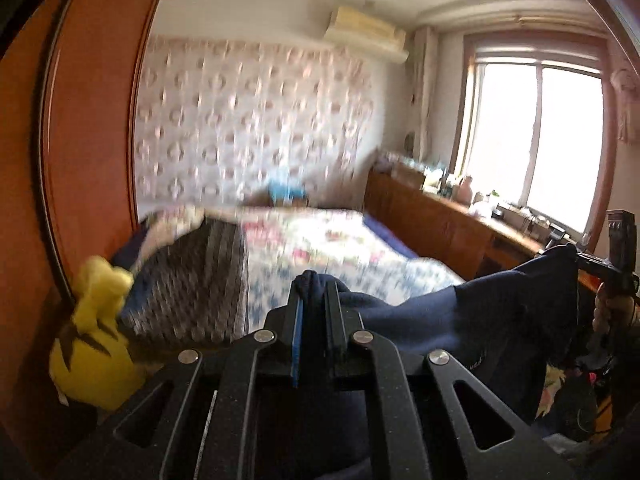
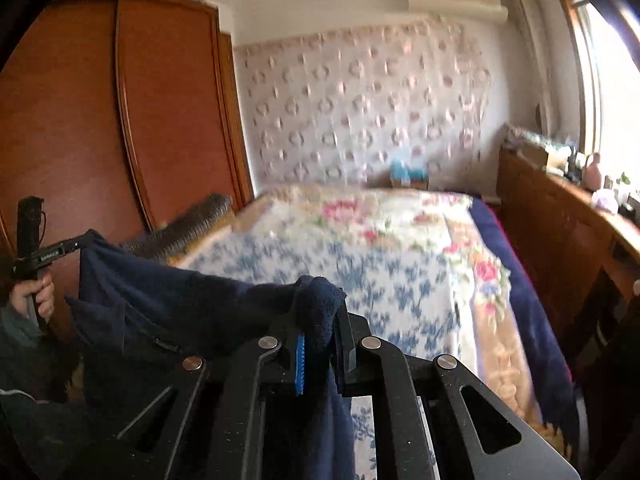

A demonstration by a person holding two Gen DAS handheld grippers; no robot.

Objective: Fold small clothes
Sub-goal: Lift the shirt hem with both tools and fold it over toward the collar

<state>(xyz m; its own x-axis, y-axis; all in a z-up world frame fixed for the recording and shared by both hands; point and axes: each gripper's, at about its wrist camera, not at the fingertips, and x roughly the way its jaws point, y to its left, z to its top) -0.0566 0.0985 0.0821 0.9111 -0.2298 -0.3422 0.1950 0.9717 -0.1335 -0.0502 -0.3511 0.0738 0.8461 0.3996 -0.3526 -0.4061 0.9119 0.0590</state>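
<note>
In the left wrist view, the left gripper [image 1: 316, 292] was pressed together on a bunched corner of the dark blue garment [image 1: 480, 312]. The cloth ran from there to the right and rose to the right gripper [image 1: 576, 254], which showed small at the right edge with a hand [image 1: 604, 308] under it; how that gripper stood could not be told from this side. The garment hung in the air above the bed [image 1: 340, 248], which carried a flowered cover. Only this view showed a yellow soft toy [image 1: 92, 340] at the left, beside a grey knitted piece [image 1: 192, 280], and the whole bright window [image 1: 532, 140] at the right.

In the right wrist view, the right gripper [image 2: 320, 312] pinched the other corner of the garment [image 2: 168, 304], and the fabric also hung down between its fingers. The cloth stretched to the left up to the left gripper [image 2: 86, 238], held by a hand [image 2: 36, 292]. Only this view showed the wide brown wardrobe [image 2: 120, 120] and more of the bed [image 2: 380, 248].
</note>
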